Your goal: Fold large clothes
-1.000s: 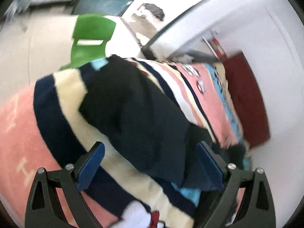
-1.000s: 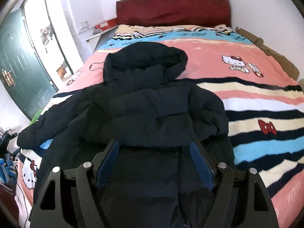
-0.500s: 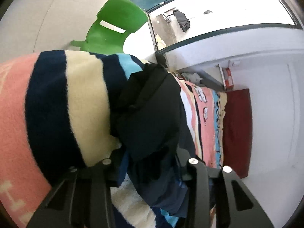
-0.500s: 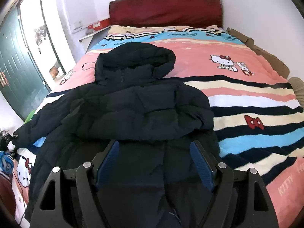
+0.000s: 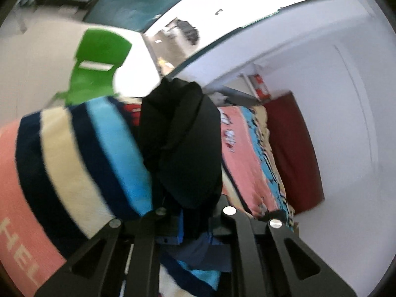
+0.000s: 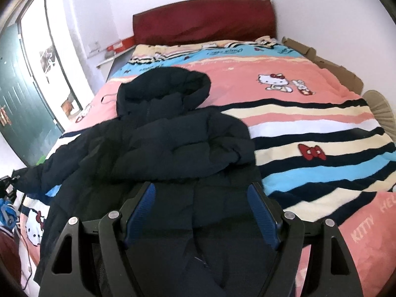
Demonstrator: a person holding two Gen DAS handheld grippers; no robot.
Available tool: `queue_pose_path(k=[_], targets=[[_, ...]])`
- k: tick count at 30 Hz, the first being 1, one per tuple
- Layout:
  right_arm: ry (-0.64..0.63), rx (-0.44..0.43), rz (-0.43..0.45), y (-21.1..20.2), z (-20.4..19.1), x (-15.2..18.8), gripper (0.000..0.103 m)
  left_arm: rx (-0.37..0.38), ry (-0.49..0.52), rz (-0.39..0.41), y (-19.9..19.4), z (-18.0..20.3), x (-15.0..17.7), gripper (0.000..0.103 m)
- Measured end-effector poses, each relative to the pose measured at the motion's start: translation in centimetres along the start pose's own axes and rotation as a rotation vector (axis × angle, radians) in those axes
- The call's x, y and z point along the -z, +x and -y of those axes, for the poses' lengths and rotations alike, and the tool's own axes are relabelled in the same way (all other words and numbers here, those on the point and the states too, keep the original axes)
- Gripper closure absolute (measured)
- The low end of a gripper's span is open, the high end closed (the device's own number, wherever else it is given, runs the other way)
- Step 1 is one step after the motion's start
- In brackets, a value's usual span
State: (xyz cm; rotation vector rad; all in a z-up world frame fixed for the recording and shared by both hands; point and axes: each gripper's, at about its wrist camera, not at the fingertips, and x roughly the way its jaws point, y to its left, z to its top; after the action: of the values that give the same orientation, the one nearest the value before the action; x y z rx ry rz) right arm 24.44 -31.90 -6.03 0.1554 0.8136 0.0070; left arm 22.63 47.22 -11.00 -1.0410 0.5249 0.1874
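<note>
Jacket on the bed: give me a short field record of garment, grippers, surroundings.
garment: dark hooded jacket, front up on the striped blanket
hood: toward the red headboard
sleeves: one folded across the chest, the other stretched to the bed's edge
left gripper: jaws closing on the sleeve
right gripper: jaws open above the jacket's lower body, holding nothing
nearby: green chair beyond the bed
</note>
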Motion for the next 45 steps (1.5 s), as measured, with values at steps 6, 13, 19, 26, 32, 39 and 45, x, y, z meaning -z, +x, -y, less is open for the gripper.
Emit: queue_pose_path(k=[6,13,19,26,32,39,45], targets=[[0.051,-0.01,0.037,-1.0,2.7,0.3,0.027,0.074,0.186,0.011,-1.7,9.6,1.5,0.092],[0.106,-0.04,0.062,-1.5,5.8,1.3,0.027,0.189,0.383,0.006,-3.4,22.6,5.1,0.092],[0.157,-0.053,0.085,-1.8,8.6,2.2,0.027,0.231,0.605,-0.042,-2.7,32.8,11.6,0.092],[0.212,-0.061,0.101,-1.9,11.3,3.0,0.027,0.224,0.799,-0.175,2.7,40.2,23.3,0.092],[0.235,-0.056,0.108,-1.8,12.9,3.6,0.027,0.208,0.93,-0.317,8.5,42.4,34.1,0.092],[0.274,-0.054,0.09,-0.2,14.5,4.5,0.027,0.09,1.064,-0.442,16.1,40.4,45.0,0.092],[0.298,-0.053,0.057,1.8,15.6,5.4,0.027,-0.027,1.125,-0.522,21.2,36.8,51.0,0.091]])
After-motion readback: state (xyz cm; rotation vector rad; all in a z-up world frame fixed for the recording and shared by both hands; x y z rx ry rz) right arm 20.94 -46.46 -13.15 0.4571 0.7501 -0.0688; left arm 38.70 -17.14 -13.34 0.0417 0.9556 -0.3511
